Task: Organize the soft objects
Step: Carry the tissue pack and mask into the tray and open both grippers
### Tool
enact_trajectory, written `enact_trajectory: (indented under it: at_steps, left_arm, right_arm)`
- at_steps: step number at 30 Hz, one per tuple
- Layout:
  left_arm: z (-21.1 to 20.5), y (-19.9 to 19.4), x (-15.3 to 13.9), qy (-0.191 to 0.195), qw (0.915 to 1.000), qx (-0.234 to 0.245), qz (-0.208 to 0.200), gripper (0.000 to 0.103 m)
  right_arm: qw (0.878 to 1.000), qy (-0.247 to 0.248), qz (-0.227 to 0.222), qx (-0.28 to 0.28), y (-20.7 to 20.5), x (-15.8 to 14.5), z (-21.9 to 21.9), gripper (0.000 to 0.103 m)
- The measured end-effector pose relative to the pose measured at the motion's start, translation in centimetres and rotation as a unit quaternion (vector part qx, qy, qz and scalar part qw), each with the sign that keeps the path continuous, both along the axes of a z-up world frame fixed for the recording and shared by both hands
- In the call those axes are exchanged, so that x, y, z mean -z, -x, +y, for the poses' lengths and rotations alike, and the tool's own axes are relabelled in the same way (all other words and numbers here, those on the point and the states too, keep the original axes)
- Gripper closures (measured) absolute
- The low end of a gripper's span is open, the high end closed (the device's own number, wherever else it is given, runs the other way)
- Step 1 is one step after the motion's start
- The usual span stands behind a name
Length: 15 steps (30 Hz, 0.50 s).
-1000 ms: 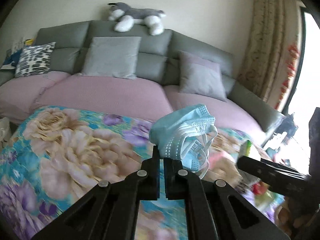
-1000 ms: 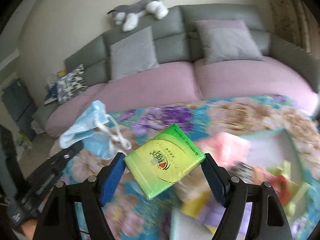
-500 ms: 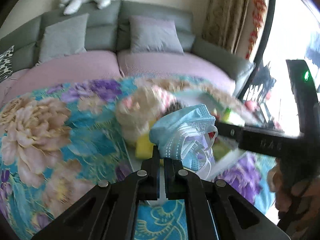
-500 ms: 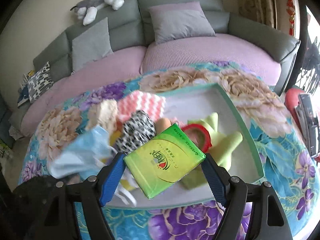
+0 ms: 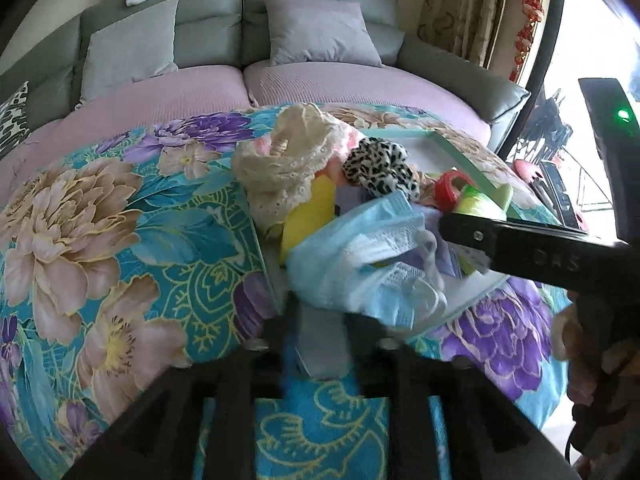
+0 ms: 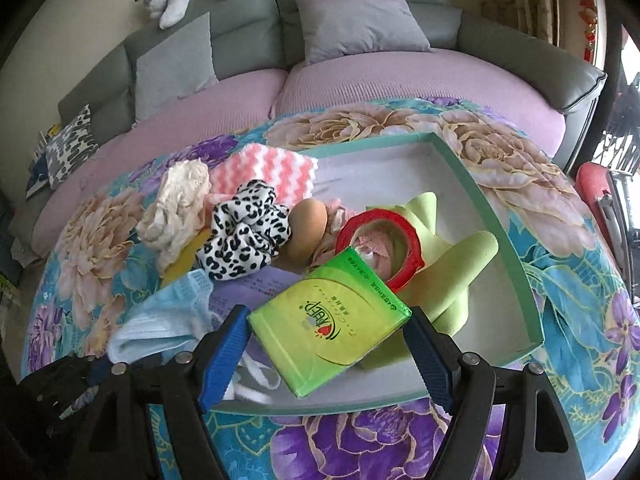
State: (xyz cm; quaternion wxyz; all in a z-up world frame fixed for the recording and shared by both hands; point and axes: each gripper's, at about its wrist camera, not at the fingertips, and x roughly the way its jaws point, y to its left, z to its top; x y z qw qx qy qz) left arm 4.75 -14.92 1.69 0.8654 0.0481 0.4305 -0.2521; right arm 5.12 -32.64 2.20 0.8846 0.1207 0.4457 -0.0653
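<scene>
Green tissue pack [image 6: 328, 322] clamped in right tongs [image 6: 326, 350] (left tongs [image 5: 320, 334], just opening, release mask [image 5: 360, 264]).

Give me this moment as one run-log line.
left gripper: fingers just opening, blue face masks over tray | right gripper: shut on green tissue pack, above tray
</scene>
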Motion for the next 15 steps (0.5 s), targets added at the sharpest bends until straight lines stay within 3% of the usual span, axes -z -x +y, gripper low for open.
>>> enact_trajectory:
  at_steps: [6, 10, 15]
  left_arm:
    - [0.9, 0.8, 0.0, 0.004, 0.9999, -0.007, 0.013, 0.060]
    - [1.8, 1.8, -0.6, 0.010, 0.9998, -0.014, 0.007, 0.053]
    - [3.5, 2.5, -1.1, 0.015, 0.9989, -0.045, -0.002, 0.042]
  right_arm:
    - [1.000, -0.014, 0.007, 0.006, 0.3, 0.8, -0.3, 0.016]
    - [1.000, -0.026, 0.002, 0.008, 0.9, 0.9, -0.4, 0.005]
    - [0.999, -0.029, -0.001, 0.014, 2.1, 0.5, -0.3, 0.000]
